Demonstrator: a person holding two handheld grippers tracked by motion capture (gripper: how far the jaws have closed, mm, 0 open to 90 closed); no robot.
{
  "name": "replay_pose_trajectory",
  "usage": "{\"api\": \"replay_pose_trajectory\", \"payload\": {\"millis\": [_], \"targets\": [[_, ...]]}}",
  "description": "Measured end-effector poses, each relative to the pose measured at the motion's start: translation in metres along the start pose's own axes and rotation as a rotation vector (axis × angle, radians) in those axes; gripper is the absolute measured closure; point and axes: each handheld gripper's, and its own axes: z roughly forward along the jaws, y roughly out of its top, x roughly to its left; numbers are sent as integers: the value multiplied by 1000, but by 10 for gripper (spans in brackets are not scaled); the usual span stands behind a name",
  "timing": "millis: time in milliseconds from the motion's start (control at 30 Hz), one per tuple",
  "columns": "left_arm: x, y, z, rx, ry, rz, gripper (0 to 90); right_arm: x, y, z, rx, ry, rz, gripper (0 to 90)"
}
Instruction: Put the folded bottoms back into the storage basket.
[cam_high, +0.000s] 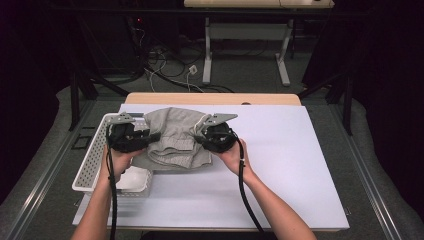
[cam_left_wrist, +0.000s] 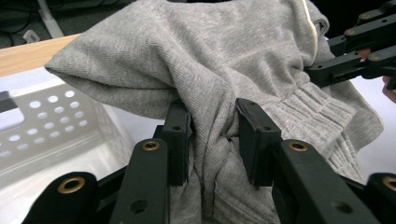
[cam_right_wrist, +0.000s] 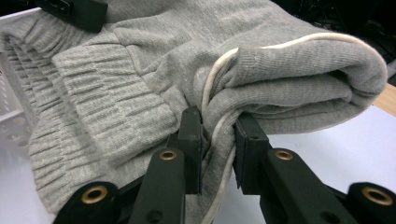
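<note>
Holding grey knit garment (cam_high: 176, 137) bunched above white table cover (cam_high: 280, 165), beside perforated white basket (cam_high: 92, 160): left gripper (cam_left_wrist: 212, 140) and right gripper (cam_right_wrist: 218, 144) each clamped on fabric fold; risk judged: thin pinch slipping, trailing ribbed hem (cam_right_wrist: 93, 93) snagging basket rim

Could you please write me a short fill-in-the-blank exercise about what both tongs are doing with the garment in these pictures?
1. Both tongs, the left tongs and the right tongs, are shut on the ____ garment.
2. The perforated white basket sits on the person's ____ side.
3. The cord running along the garment is ____ in colour.

Missing words: grey; left; white
</note>
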Motion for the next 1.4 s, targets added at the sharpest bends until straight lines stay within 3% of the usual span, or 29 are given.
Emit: {"api": "replay_pose_trajectory", "payload": {"millis": [233,533,1133,1400], "targets": [[8,0,-8,-8,-2,-21,671,5,5,7,-1,7,-3,752],[14,0,-14,4,25,-9,670,9,10,16,0,21,2,751],[30,-3,-29,-2,64,-35,675,18,23,31,-9,53,8,751],[33,-4,-34,8,87,-22,677,24,27,37,-12,60,4,751]]}}
